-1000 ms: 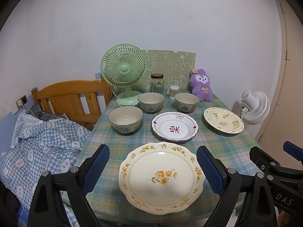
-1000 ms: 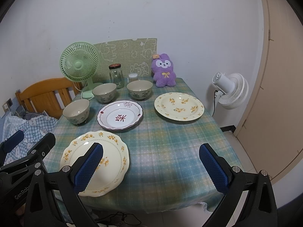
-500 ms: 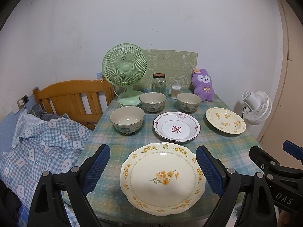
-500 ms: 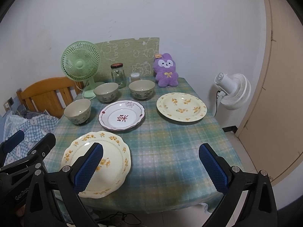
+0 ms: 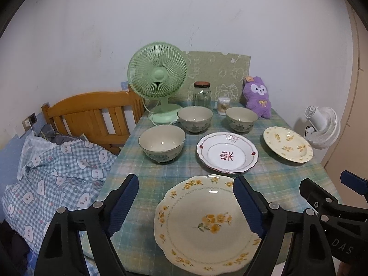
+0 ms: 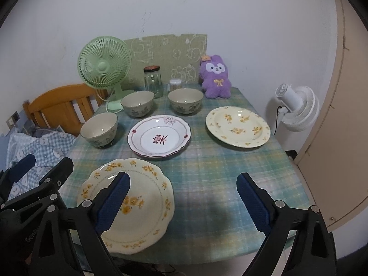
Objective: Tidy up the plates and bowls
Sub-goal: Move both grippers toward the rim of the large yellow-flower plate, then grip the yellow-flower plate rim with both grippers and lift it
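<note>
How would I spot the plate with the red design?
Find the green fan at the table's far end. In front of it, past two bowls, lies the white plate. Alone among yellow-flowered plates, it has a red rim line and a red centre motif.

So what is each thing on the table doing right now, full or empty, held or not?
Near yellow flower plate: empty, flat on the table, not gripped.
Red-pattern plate: empty, flat.
Far yellow flower plate: empty, flat.
Three bowls: upright, empty, unstacked.
Glass jar: lid on, looks empty.
Left hand-held gripper: open, closing, holding nothing.
Right hand-held gripper: open, closing, holding nothing.
</note>
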A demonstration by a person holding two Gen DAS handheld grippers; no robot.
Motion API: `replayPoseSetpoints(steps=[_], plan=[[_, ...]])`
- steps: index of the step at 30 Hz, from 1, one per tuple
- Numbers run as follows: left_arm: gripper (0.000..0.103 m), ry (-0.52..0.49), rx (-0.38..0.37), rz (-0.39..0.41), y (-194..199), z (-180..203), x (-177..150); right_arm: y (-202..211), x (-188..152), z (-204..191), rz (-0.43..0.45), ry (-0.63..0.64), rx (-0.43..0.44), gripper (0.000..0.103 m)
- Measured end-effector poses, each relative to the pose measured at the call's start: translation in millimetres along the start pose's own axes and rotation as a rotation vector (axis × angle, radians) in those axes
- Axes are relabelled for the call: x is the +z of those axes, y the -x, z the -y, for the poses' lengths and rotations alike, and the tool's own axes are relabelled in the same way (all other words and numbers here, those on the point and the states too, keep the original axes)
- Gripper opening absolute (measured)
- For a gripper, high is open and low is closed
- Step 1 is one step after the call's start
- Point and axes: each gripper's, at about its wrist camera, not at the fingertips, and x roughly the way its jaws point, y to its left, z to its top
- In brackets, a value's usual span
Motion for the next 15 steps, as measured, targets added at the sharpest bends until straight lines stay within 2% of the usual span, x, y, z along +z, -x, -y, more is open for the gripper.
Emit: replayPoseSetpoints(steps=[6,15], plan=[[0.078,-0.015,-0.010,-0.066,-38.9,-5.9,-11.1,-42.9,-11.2,-9.9,-0.067,-0.013,0.009,0.091],[0.078,-0.019,-0.019,-0.170,-94.9,-15.0,-39.0,-103.1,-34.7,-23.9,-0.181,-0.015,-0.004,0.084]])
